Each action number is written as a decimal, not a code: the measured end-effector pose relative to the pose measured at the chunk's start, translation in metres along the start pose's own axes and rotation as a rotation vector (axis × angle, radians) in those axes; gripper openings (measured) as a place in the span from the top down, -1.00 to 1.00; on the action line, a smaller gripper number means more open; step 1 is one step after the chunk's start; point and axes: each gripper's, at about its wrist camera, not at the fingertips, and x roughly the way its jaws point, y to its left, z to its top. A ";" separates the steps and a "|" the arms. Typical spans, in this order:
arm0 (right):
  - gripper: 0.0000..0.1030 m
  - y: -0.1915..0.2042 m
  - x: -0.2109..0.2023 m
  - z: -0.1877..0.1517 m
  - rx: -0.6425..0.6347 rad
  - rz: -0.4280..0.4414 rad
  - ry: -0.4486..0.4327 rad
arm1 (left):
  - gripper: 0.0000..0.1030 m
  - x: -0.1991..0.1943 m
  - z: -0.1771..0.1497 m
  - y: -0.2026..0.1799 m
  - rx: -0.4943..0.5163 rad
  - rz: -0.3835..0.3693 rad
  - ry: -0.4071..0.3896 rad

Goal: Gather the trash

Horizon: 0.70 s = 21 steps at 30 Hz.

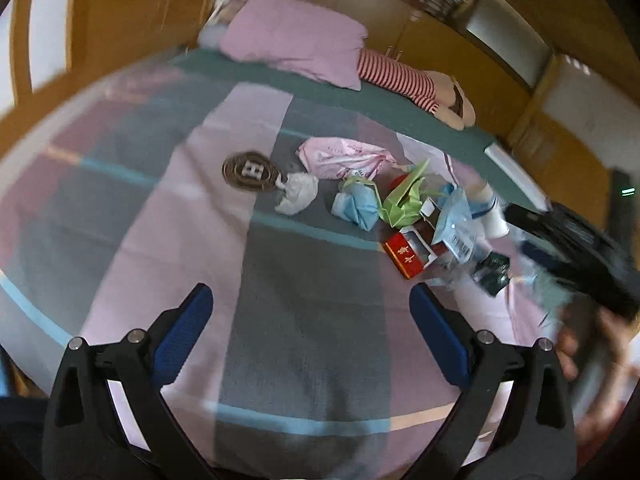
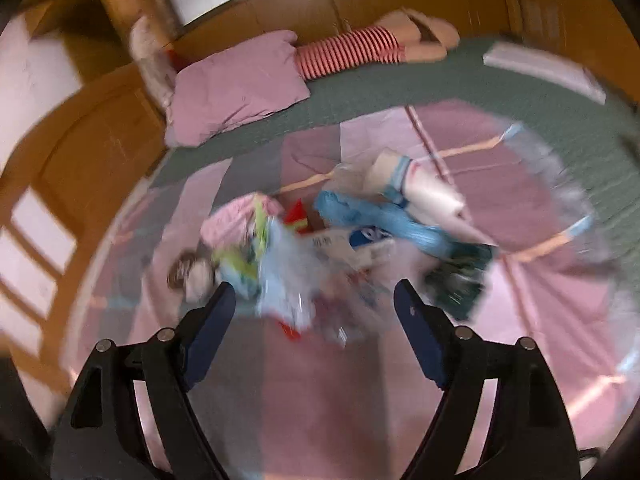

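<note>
the trash (image 1: 400, 208) is lying heaped on the bed (image 1: 304, 320), ahead of both grippers. the left gripper (image 1: 312, 336) and right gripper (image 2: 316, 320) are being held spread, empty. a first piece is likely being approached; closing on one is needed next.

Both wrist cameras looked steeply down over the bed (image 1: 160, 216); shared trash pile (image 1: 400, 208), pillow (image 2: 236, 88); right nearer.

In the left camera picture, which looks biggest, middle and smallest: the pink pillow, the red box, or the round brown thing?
1. Pink pillow, clearly biggest, though it lies farthest away.
2. Red box and round brown thing look about alike, so I won't rank them.
</note>
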 end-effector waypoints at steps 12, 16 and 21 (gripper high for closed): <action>-0.01 0.035 0.034 -0.041 -0.066 0.375 0.363 | -0.93 0.008 -0.004 0.041 -0.267 0.009 0.038; -0.12 0.029 0.003 -0.030 -0.109 0.311 0.233 | -0.93 0.009 -0.007 0.049 -0.328 0.006 0.055; -0.16 -0.005 0.023 -0.025 0.060 0.131 0.218 | -0.93 0.009 -0.009 0.045 -0.311 0.023 0.053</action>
